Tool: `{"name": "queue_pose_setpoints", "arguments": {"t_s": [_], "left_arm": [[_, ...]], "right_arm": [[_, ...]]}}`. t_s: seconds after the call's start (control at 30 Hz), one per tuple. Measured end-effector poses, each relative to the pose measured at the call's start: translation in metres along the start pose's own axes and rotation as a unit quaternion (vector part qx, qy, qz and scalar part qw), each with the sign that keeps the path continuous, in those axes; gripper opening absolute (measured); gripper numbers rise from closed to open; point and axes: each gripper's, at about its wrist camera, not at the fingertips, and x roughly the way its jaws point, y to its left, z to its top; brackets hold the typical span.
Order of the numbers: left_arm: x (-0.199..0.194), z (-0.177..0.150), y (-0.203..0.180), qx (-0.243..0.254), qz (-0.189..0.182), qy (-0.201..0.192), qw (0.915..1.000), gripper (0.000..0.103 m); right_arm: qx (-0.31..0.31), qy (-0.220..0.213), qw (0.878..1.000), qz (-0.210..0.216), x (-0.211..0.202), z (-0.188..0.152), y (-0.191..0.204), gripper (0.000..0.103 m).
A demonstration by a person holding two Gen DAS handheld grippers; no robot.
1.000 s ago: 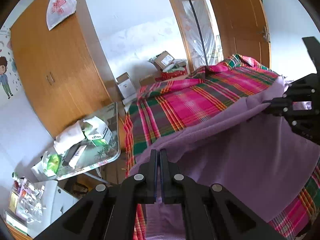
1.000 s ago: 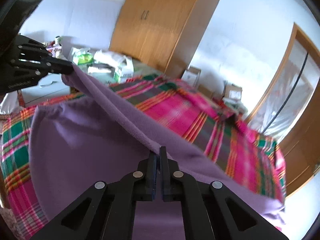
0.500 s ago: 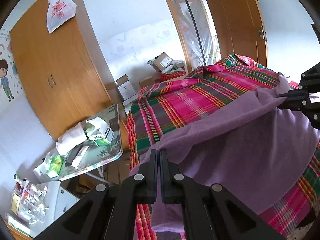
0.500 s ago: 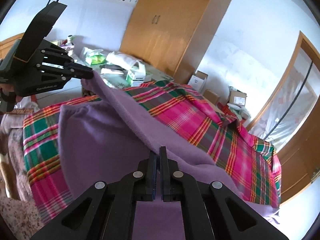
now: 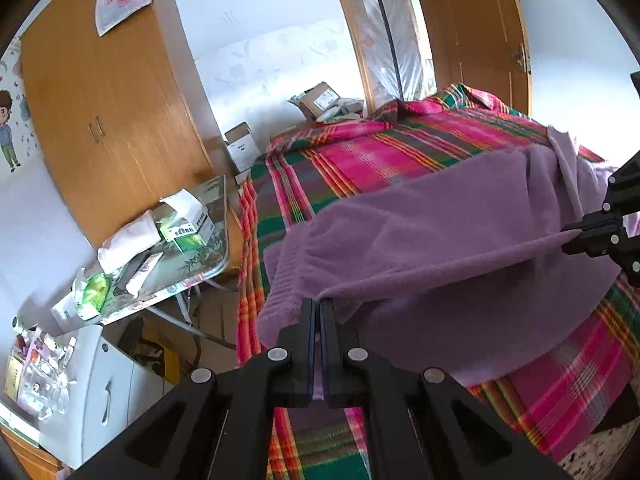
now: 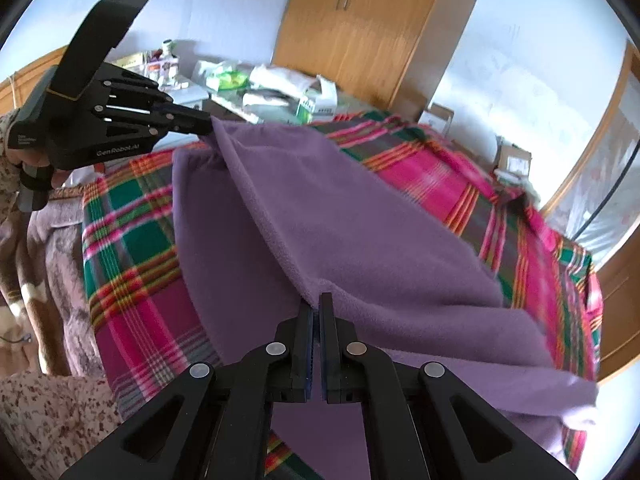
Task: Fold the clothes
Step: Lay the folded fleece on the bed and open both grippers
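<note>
Garment (image 5: 460, 248): purple fleece, on bed (image 5: 360, 160). Held edge now lifted higher above bed, carried over body; fold underway.
Left hand-held gripper (image 5: 319, 308), right hand-held gripper (image 6: 316, 312): each clamped on edge.

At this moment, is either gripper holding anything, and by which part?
Both hold the purple garment. The left gripper and right gripper are each shut on its lifted edge, one at each end, the edge stretched between them above the plaid bedspread.

Purple fleece garment (image 5: 460, 240), half-folded over a plaid-covered bed (image 5: 360, 160), top edge lifted taut, ribbed hem hanging down.
</note>
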Motion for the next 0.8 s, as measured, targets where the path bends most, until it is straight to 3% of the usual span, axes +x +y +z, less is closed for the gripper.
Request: {"name": "queue_pose_setpoints", "arguments": {"t_s": [0.3, 0.4, 0.5, 0.6, 0.73, 0.8], "left_arm": [[0.003, -0.019, -0.001, -0.016, -0.030, 0.007, 0.9994, 0.002], [-0.001, -0.025, 0.009, -0.058, -0.064, 0.006, 0.9963, 0.005], [-0.003, -0.029, 0.023, -0.118, -0.096, 0.004, 0.9883, 0.007], [-0.004, -0.031, 0.035, -0.162, -0.106, 0.008, 0.9809, 0.022], [-0.001, -0.032, 0.051, -0.238, -0.169, 0.017, 0.9563, 0.036], [0.004, -0.032, 0.057, -0.266, -0.171, 0.027, 0.9483, 0.037]], "right_arm": [[0.014, 0.025, 1.000, 0.011, 0.011, -0.017, 0.006, 0.003], [0.018, 0.030, 0.999, 0.011, 0.014, -0.021, 0.007, 0.003], [0.024, 0.033, 0.999, 0.012, 0.016, -0.023, 0.006, 0.003], [0.029, 0.032, 0.999, 0.012, 0.017, -0.024, 0.006, 0.003], [0.035, 0.027, 0.999, 0.011, 0.017, -0.027, 0.004, 0.003], [0.039, 0.024, 0.999, 0.013, 0.016, -0.027, 0.003, 0.003]]}}
